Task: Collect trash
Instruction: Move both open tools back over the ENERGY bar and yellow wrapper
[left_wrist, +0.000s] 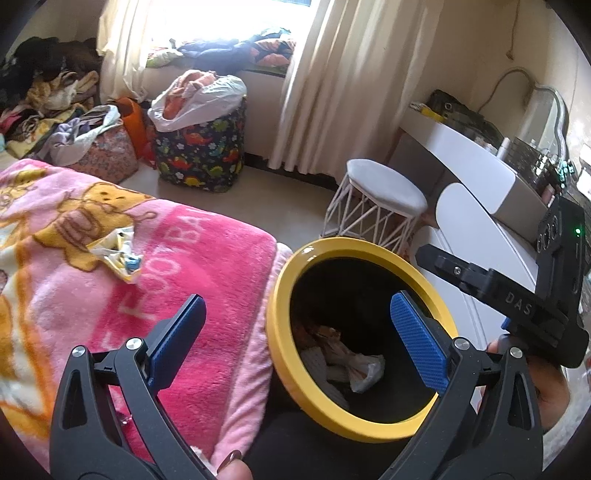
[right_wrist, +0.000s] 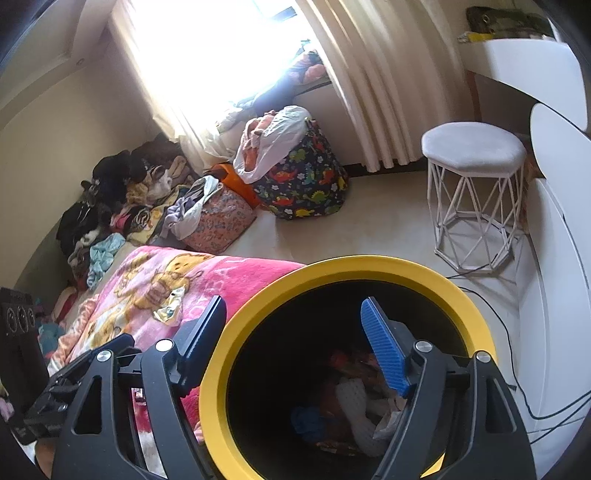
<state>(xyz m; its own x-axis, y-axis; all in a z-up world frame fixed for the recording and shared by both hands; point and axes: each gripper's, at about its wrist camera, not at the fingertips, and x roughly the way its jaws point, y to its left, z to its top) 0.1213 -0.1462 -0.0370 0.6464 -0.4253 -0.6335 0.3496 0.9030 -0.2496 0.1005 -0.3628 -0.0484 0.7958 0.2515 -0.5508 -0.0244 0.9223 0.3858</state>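
A pink blanket (left_wrist: 177, 280) with cartoon bears and white lettering covers the bed at the near left in both views, its pale pink edge touching the side of the bin. The left gripper (left_wrist: 295, 332) hangs with its 2 fingers spread wide and nothing between them — one blue pad over the blanket, the other over the bin's mouth. The right gripper (right_wrist: 295, 339) is open too and empty, one finger above the blanket's edge, the other over the bin's dark inside.

The trash bin (left_wrist: 432, 295) is round, black inside, with a broad glossy yellow rim, standing just beside the bed. At its bottom lies collected trash (left_wrist: 354, 365): crumpled white paper or plastic, orange-brown wrappers and, seen from the right wrist, something blue. On the blanket, well apart from the bin, lies 1 more crumpled wrapper (left_wrist: 118, 254), yellow and white with a bit of blue.

Past the bin a white stool (right_wrist: 474, 147) with a wire frame stands on the pale floor, next to a white surface (left_wrist: 476, 162) carrying small items too blurred to name. Dark cables (right_wrist: 532, 398) run over the floor there. Farther off — a dinosaur-print bag (left_wrist: 201, 147) stuffed with clothes, a floral bag (right_wrist: 221, 218), heaps of clothing (right_wrist: 110, 199) along the wall, and cream curtains (left_wrist: 343, 85) framing a very bright window.
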